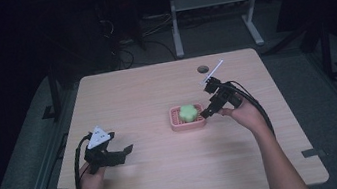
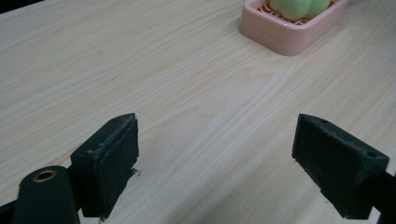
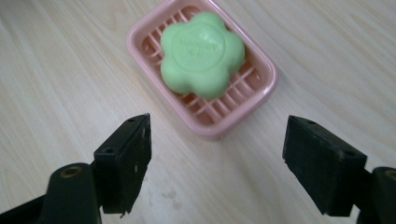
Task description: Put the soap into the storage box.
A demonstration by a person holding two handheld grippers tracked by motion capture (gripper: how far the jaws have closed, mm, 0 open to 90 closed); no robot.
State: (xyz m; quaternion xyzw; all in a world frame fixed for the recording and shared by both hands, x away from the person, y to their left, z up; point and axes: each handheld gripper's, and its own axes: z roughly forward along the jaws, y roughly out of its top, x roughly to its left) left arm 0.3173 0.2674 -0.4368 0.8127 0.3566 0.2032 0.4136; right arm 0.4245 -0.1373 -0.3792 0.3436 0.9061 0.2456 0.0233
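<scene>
So the green flower-shaped soap sits flat in the pink soap dish, roughly at the centre of the worktop, maybe a touch toward 3 o'clock in the high view. The dish has a slatted bottom, which is presumably why the soap rides up on the ribs instead of sinking in, leaving its lobed edge standing proud of the rim.

The right gripper hangs just off the dish's 3 o'clock side, tilted down at it, fingers spread wide with nothing between them. In the right gripper view the dish lies straight ahead at 12 o'clock, off the fingertips and not touching them. My guess is the wide opening is so the fingers can straddle the soap or the dish itself, can't tell which it's after.

The left gripper sits well apart, around 8 o'clock near the front edge, fingers also spread and holding nothing, over bare wood. The dish is far off at its 1 o'clock, so it looks parked out of the way.
</scene>
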